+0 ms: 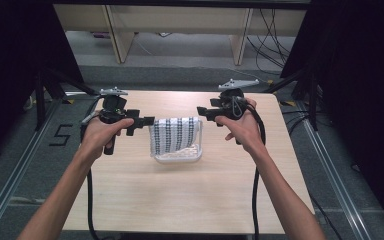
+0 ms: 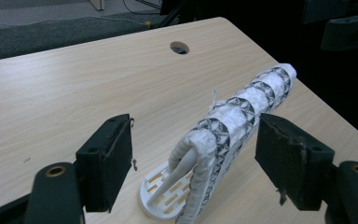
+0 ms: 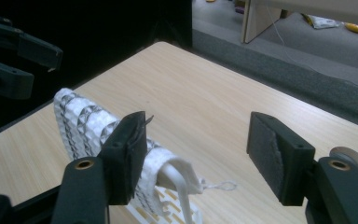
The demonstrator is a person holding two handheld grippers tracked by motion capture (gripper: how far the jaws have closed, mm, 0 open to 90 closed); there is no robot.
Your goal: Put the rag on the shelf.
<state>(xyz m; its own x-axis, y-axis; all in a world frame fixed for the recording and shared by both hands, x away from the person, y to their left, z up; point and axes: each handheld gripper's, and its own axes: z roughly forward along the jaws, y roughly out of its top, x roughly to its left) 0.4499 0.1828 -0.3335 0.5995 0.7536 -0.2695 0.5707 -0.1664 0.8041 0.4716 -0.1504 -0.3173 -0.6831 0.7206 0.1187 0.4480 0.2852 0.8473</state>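
- We have a patterned white cloth (image 1: 175,134) draped over the top bar of a small white rack (image 1: 179,155), which stands near the middle of the bench (image 1: 180,200), a little toward its far edge.
- The cloth hangs down both sides of the bar; in the left gripper view it runs as a folded ridge (image 2: 242,109) along the bar, with the rack's slotted base (image 2: 161,196) below it.
- Our left gripper (image 1: 147,121) is at the cloth's left end, its jaws standing wide apart; in its own view the ridge lies between them, and neither pad touches it.
- Our right gripper (image 1: 202,112) is just beside the cloth's right end, also spread open and holding nothing; in its own view the cloth (image 3: 86,123) sits mostly behind the left-hand jaw, with a loose thread (image 3: 219,185) trailing onto the bench.
- We judge the step in hand to be either the approach before gripping the cloth or the letting go after hanging it; the pictures do not settle which.
- If it is a pickup, the next move calls for closing the left jaws on the ridge, and for shifting the right gripper until the cloth's end lies between its jaws.
- The rack looks light, so any pull should go straight up, or the rack may tip.
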